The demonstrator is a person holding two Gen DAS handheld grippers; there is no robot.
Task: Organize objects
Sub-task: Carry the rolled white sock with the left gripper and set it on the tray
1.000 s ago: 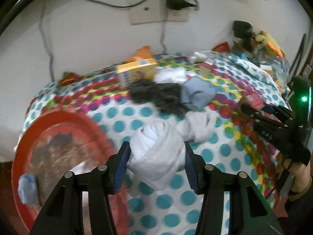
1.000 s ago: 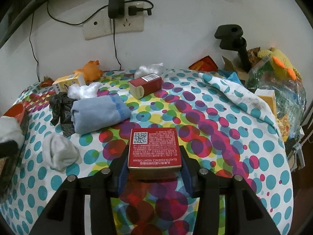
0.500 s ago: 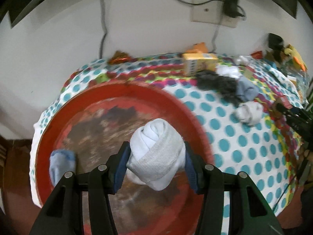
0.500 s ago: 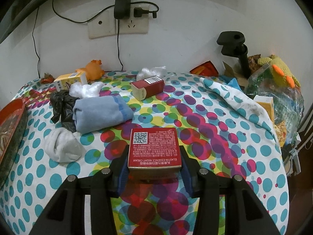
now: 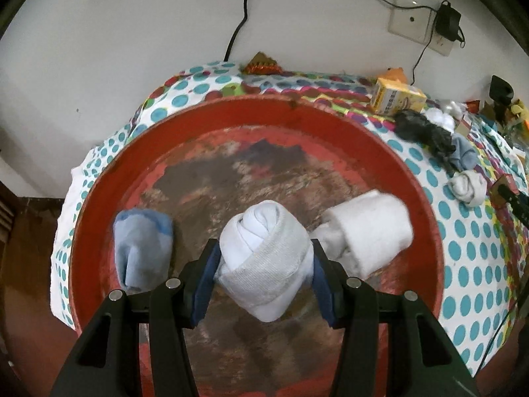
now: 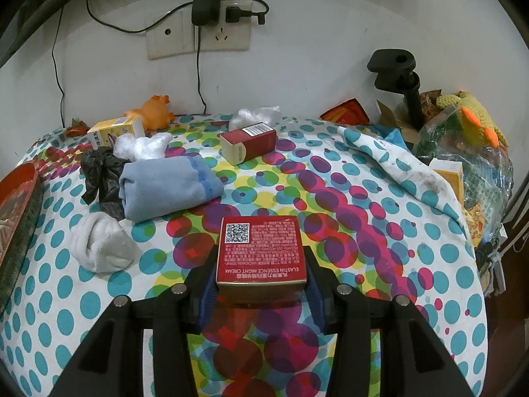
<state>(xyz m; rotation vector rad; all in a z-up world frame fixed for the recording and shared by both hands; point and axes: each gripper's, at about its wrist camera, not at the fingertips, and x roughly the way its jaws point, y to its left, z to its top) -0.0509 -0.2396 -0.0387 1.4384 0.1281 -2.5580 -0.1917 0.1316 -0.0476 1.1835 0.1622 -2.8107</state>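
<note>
The left tool [image 5: 264, 274] clenched one rolled white sock [image 5: 264, 261] above the red tray [image 5: 413, 178]. Two rolls lay inside the tray: a blue one [image 5: 142, 248] to the tool's left, a white one [image 5: 370, 231] to its right. The right tool [image 6: 261, 278], angled downward, gripped one red box [image 6: 261, 248] over the dotted counter [image 6: 429, 248]; a second red box [image 6: 248, 142] lay beyond.

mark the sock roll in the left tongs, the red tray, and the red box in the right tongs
sock roll [image 5: 264, 261], left wrist view, grey outer band
red tray [image 5: 264, 109], left wrist view, far rim
red box [image 6: 260, 248], right wrist view, printed top face
</note>
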